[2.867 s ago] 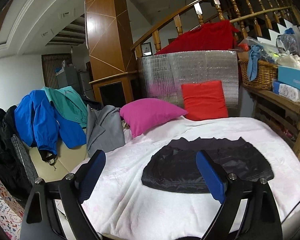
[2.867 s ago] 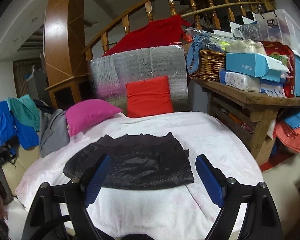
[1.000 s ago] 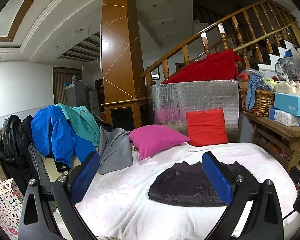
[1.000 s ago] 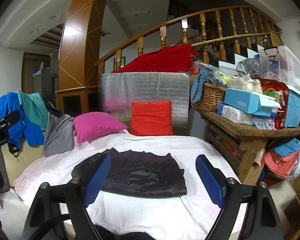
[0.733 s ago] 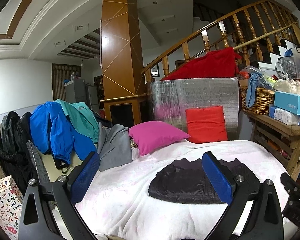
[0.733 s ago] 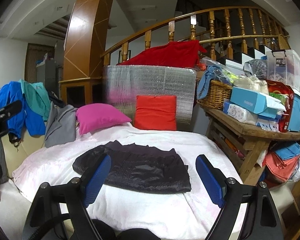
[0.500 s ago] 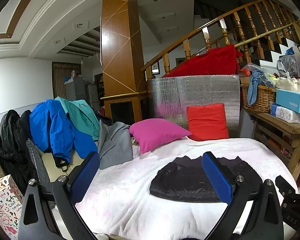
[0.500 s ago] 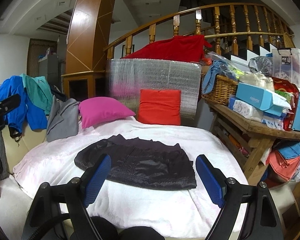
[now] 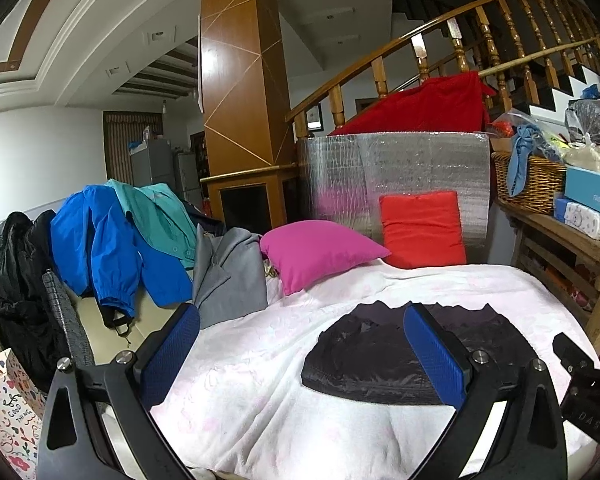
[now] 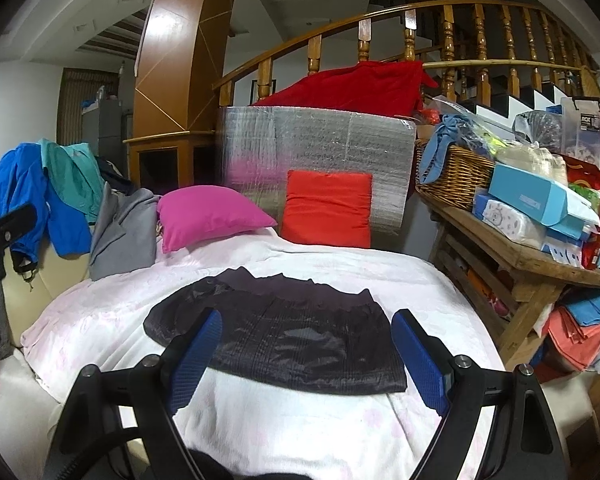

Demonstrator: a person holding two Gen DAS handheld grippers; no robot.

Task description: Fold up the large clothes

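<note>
A folded black garment (image 9: 384,354) lies flat on the white blanket-covered bed (image 9: 260,392); it also shows in the right wrist view (image 10: 284,336). My left gripper (image 9: 300,354) is open and empty, held back above the bed's near edge, left of the garment. My right gripper (image 10: 306,358) is open and empty, above the near edge in front of the garment. Neither gripper touches the cloth. More clothes hang at the left: a blue jacket (image 9: 100,248), a teal shirt (image 9: 156,216), a grey garment (image 9: 228,276) and a black coat (image 9: 16,272).
A pink pillow (image 9: 316,250) and a red cushion (image 9: 422,230) stand at the bed's head against a silver foil panel (image 9: 400,172). A wooden table (image 10: 528,256) with a wicker basket (image 10: 452,172) and boxes stands right. A patterned paper bag (image 9: 8,412) sits lower left.
Both grippers have drawn back from the bed and drifted slightly, so the garment sits a little farther off. The jaws stay open. The garment has not moved.
</note>
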